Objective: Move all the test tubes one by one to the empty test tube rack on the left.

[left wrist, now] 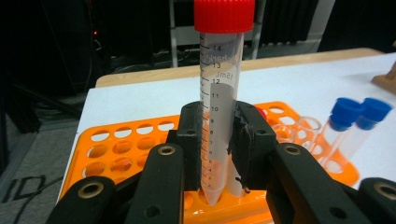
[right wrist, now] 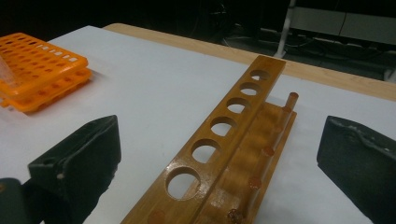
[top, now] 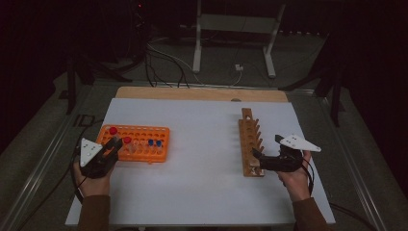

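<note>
Left claw [left wrist: 219,154] clamped on a red-capped tube [left wrist: 220,93] — pads pressed to both sides of the clear barrel, cap well above them, conical tip hanging just over a hole at the near edge of the orange rack [left wrist: 116,149]. Seen from the high view, same left claw [top: 108,149] at the left end of the orange rack [top: 144,139], on the white surface [top: 202,192].

Right claw [right wrist: 219,154] wide open, gripping nothing, its two black pads straddling the near end of the wooden rack [right wrist: 224,135] without touching it; from above, right claw [top: 260,159] just beside that wooden rack [top: 250,142].

Probably mid-lift or mid-seat of the tube at the orange rack; hard to tell which. To do it well: keep the tube upright, tip clear of the hole rims before any sideways travel. Avoid the two blue-capped tubes [left wrist: 355,126] standing close by to the right, and the empty glass tubes [left wrist: 303,128] beside them. Grip firm but not crushing — smooth plastic, liable to slip down through the pads.
</note>
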Demonstrator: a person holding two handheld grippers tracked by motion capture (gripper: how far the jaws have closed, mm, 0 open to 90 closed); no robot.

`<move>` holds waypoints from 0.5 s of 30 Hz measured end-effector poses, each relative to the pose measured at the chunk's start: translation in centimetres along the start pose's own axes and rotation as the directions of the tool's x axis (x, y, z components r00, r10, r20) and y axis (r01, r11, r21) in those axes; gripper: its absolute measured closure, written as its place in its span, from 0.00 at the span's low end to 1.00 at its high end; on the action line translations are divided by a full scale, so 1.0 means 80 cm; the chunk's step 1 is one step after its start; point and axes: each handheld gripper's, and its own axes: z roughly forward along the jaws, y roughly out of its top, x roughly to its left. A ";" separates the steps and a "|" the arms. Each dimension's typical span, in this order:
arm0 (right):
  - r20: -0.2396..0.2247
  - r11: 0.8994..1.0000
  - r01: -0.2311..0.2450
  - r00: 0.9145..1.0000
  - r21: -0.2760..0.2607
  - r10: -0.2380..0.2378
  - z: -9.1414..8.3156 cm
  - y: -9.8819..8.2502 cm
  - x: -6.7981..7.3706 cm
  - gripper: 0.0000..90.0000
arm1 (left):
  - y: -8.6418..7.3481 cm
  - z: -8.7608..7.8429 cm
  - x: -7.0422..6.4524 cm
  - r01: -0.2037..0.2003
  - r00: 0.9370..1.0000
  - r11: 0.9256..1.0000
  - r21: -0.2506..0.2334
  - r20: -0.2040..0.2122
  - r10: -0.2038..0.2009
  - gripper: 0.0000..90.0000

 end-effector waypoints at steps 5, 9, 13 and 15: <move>0.000 1.000 0.001 1.000 0.001 -0.001 -0.001 -0.001 0.000 0.00 | -0.002 0.009 0.002 0.017 1.000 1.000 0.008 -0.003 -0.017 0.83; 0.000 1.000 0.000 1.000 -0.001 0.000 -0.001 -0.002 -0.001 0.00 | -0.008 0.016 0.003 0.011 1.000 0.999 0.038 0.000 -0.011 0.83; -0.002 1.000 -0.001 1.000 -0.001 0.001 -0.003 -0.004 0.000 0.00 | -0.016 0.021 0.003 -0.013 1.000 0.996 0.094 0.010 0.012 0.83; -0.006 1.000 0.005 1.000 -0.001 -0.005 -0.004 -0.005 0.000 0.00 | -0.020 0.023 0.003 -0.024 1.000 0.993 0.118 0.020 0.022 0.83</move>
